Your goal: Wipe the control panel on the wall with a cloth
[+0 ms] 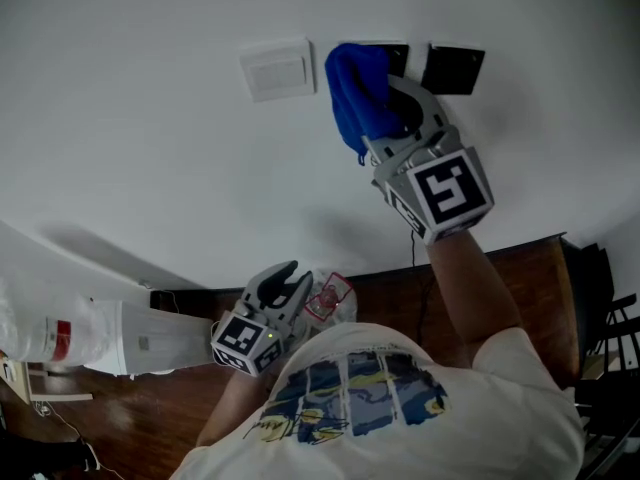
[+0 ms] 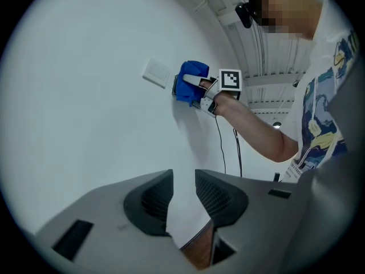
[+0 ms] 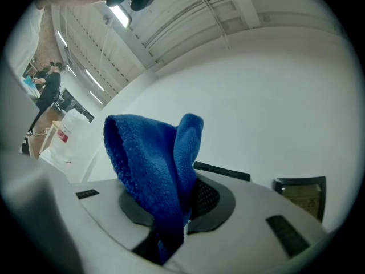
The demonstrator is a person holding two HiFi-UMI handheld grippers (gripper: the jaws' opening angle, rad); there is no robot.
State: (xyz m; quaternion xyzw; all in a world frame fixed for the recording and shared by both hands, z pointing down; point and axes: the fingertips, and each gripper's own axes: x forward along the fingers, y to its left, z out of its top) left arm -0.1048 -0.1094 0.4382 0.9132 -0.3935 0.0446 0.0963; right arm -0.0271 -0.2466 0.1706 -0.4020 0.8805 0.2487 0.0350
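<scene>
The white wall [image 1: 150, 148] fills most of the head view. The right gripper [image 1: 392, 118] is raised to it, fingers clenched on the blue cloth [image 1: 355, 93]. The left gripper [image 1: 283, 280] hangs low, fingers released around nothing. The cloth covers part of the dark control panel [image 1: 398, 56].

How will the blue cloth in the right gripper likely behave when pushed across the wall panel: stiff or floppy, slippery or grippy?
Probably floppy: the blue cloth bunches into folds above the right gripper. Likely light, since a pinch at one end carries it. Its looped pile suggests it drags rather than slips on the control panel.
</scene>
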